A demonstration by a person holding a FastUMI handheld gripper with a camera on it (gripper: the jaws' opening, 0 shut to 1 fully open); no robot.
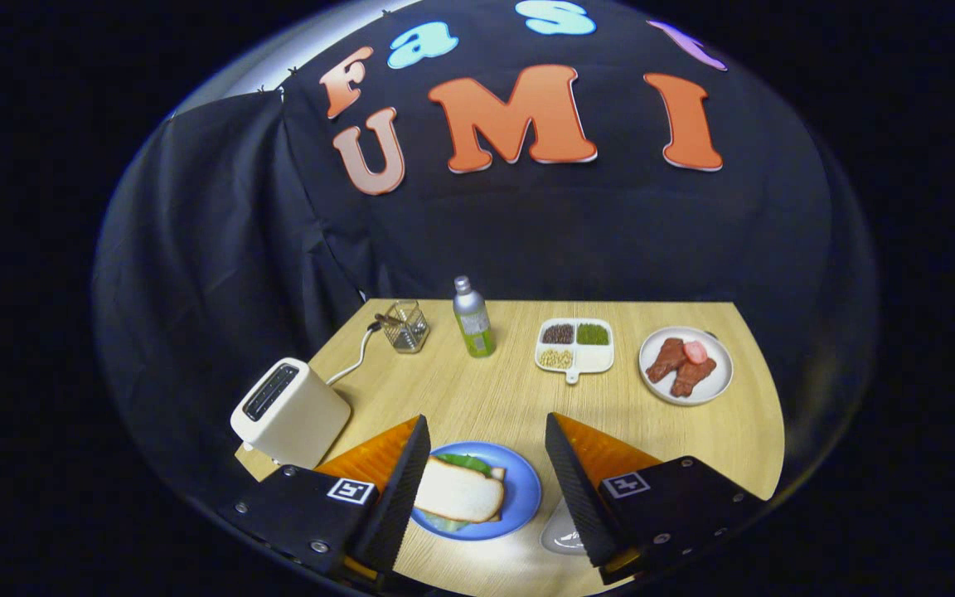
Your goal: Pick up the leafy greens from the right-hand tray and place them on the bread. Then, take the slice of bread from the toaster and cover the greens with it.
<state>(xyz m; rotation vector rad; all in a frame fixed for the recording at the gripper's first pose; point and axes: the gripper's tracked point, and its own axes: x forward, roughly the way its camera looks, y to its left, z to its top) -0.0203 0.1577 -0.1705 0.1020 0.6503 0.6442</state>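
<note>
Hand-held gripper [487,485]: fingers spread wide, holding nothing, raised over the tabletop [486,398]. Blue plate [527,497], between the fingers: bread slice [459,491] lying on top of leafy greens [465,461], green edges showing. Toaster [288,411]: just beside the left finger. Beyond: bottle [472,317], divided dish [574,345], meat plate [686,366].

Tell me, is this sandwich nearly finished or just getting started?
It looks finished. On the blue plate, a bread slice already covers the leafy greens, whose edges peek out around it. The toaster slots look empty, though they're dark. The gripper is open, holding nothing, its fingers either side of the plate. Nothing seems left except pulling away.
</note>
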